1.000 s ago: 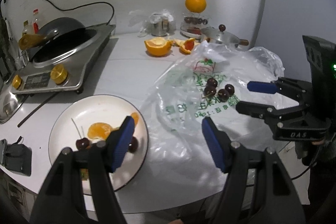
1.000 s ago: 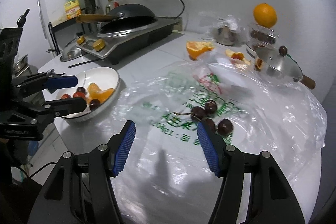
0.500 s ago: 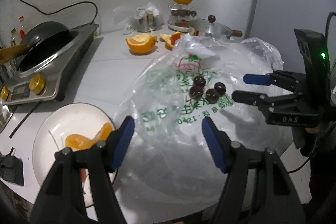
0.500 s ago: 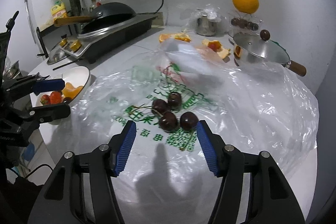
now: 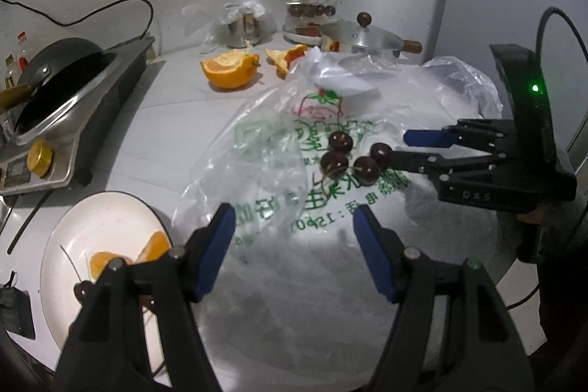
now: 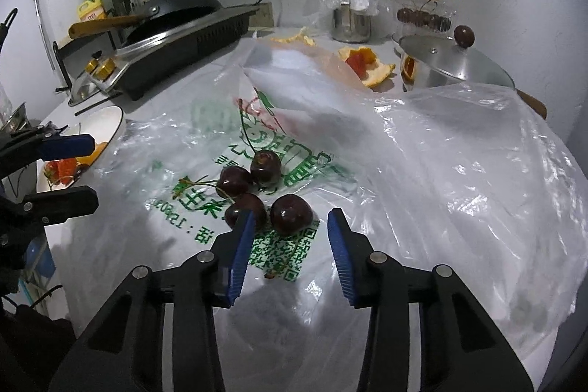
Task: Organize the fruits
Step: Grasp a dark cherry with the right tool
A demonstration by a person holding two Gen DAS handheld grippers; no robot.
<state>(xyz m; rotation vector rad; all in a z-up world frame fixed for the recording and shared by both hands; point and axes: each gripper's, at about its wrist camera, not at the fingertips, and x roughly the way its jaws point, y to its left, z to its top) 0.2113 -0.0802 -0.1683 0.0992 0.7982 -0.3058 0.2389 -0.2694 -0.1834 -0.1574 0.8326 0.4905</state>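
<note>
We see 4 cherries (image 6: 262, 190) clustered on the printed plastic bag (image 6: 422, 149), which is spread over the worktop (image 5: 165, 120); that bag is our landmark. Right gripper (image 6: 290, 245) sits just short of the cluster, jaws closing, pads not yet pressing on anything; the nearest cherry (image 6: 291, 214) is just ahead of the gap between the blue pads (image 6: 240, 245). In the left wrist view the right gripper (image 5: 397, 147) reaches in from the bag's right side, tips beside the cherries (image 5: 349, 157). Left gripper (image 5: 294, 245) hovers over the bag's near edge, released, nothing between its jaws. White plate (image 5: 99, 219) with orange segments (image 5: 147, 247) and a cherry lies just left of the bag. Cut orange (image 5: 229, 70) and lidded pan (image 5: 358, 39) sit behind the bag; cooktop (image 5: 70, 120) well left of it.
</note>
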